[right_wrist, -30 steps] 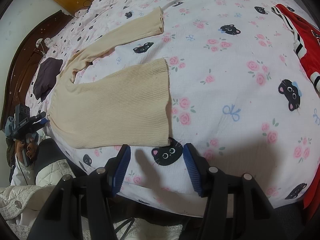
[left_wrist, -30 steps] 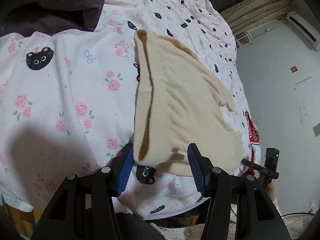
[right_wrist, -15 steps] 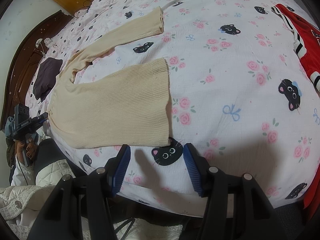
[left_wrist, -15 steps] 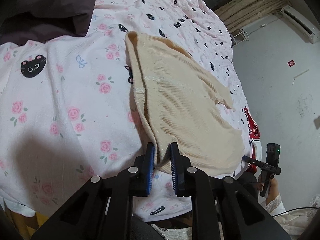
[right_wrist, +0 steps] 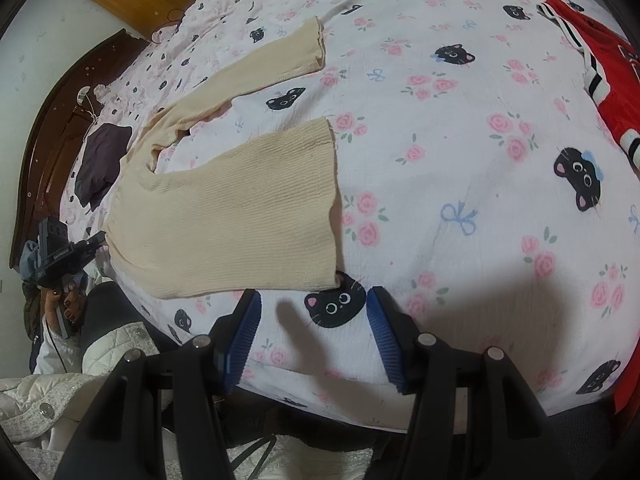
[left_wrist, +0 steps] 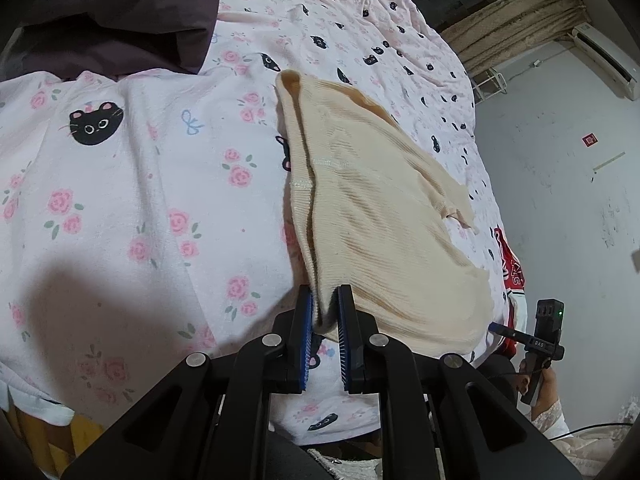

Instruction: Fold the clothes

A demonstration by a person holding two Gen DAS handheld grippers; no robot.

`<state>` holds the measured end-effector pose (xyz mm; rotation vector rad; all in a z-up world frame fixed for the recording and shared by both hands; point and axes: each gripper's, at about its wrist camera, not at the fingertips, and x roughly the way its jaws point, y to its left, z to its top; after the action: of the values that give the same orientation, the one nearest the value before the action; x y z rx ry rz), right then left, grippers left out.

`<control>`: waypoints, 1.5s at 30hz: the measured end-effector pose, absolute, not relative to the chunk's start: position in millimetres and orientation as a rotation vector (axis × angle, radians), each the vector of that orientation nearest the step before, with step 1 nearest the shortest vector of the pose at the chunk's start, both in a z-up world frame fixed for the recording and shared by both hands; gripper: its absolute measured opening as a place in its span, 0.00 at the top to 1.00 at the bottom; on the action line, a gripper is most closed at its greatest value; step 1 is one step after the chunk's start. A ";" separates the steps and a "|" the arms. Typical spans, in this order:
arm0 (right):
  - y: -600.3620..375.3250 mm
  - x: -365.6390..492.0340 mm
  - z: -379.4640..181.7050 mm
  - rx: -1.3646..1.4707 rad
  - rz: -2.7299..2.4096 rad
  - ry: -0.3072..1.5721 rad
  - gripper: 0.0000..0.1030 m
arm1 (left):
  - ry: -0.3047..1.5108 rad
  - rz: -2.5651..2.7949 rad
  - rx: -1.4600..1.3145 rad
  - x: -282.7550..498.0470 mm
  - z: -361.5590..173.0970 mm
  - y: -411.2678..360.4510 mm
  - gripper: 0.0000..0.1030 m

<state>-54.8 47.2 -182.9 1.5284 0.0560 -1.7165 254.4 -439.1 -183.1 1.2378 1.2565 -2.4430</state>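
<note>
A: Where's the sweater [left_wrist: 372, 216]?

B: Spread on the bed [left_wrist: 140, 184], on the pink sheet with black cats and roses. It's cream and ribbed. Seen from the right wrist, the sweater [right_wrist: 236, 216] lies flat with its hem edge toward the middle of the bed and one sleeve [right_wrist: 260, 68] stretched out beyond the body.

A: And the left hand-held gripper [left_wrist: 324, 320]?

B: Its blue pads are pinched together on the near edge of the sweater, at the shoulder end. A fold of knit stands up between them, so that edge is raised a little off the sheet.

A: The right hand-held gripper [right_wrist: 314, 332]?

B: Jaws wide apart, nothing between them. It hangs over the sheet just beside the sweater's near hem corner, with a printed cat face showing in the gap. Its shadow falls on the sheet.

A: Anything else on the bed?

B: A dark purple cloth [left_wrist: 116, 16] near the headboard [right_wrist: 44, 148], well apart from the sweater, and a red garment [right_wrist: 596, 64] with striped trim at the far side. In the left wrist view the right hand-held gripper [left_wrist: 540, 340] shows past the bed's edge, held in a hand [left_wrist: 540, 386].
</note>
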 end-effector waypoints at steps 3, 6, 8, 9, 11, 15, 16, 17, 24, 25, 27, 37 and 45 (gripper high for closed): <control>49.5 -55.0 -183.9 1.534 -1.705 0.030 0.45 | 1.249 -2.438 1.240 254.3 -183.5 -438.8 0.90; 53.1 -56.9 -186.1 1.541 -1.696 -0.026 0.45 | 1.233 -2.437 1.244 253.6 -183.3 -437.5 0.90; 55.7 -58.7 -188.1 1.546 -1.688 -0.069 0.44 | 1.226 -2.437 1.246 253.1 -183.1 -436.8 0.90; 57.0 -59.8 -189.2 1.549 -1.683 -0.091 0.44 | 1.227 -2.435 1.246 253.0 -183.2 -436.9 0.90; 58.6 -62.2 -192.0 1.554 -1.668 -0.144 0.44 | 1.232 -2.432 1.245 253.1 -183.5 -437.4 0.90; 60.1 -67.8 -199.2 1.560 -1.628 -0.262 0.44 | 1.232 -2.430 1.245 253.4 -183.7 -437.8 0.90; 60.2 -69.0 -200.7 1.561 -1.621 -0.284 0.43 | 1.232 -2.430 1.245 253.4 -183.8 -437.8 0.90; 60.1 -70.2 -202.2 1.562 -1.614 -0.305 0.44 | 1.232 -2.429 1.245 253.5 -183.8 -437.9 0.90; 55.0 -75.9 -205.3 1.544 -1.573 -0.421 0.44 | 1.237 -2.424 1.251 253.9 -185.1 -437.9 0.90; 53.1 -76.2 -205.2 1.541 -1.569 -0.425 0.44 | 1.236 -2.424 1.253 254.3 -185.1 -438.0 0.90; 48.5 -76.2 -204.6 1.534 -1.560 -0.426 0.44 | 1.237 -2.423 1.252 254.6 -185.0 -438.2 0.90; 48.5 -78.3 -211.5 1.561 -1.575 -0.416 0.72 | 1.250 -2.420 1.250 257.7 -185.3 -437.9 0.90; 72.0 -81.4 -223.1 1.588 -1.536 -0.531 0.72 | 1.252 -2.417 1.256 253.4 -186.1 -439.1 0.90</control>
<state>-81.4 72.0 -223.1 1.5875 -0.5310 -1.5364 253.4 -439.1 -186.1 1.2559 1.2524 -2.4173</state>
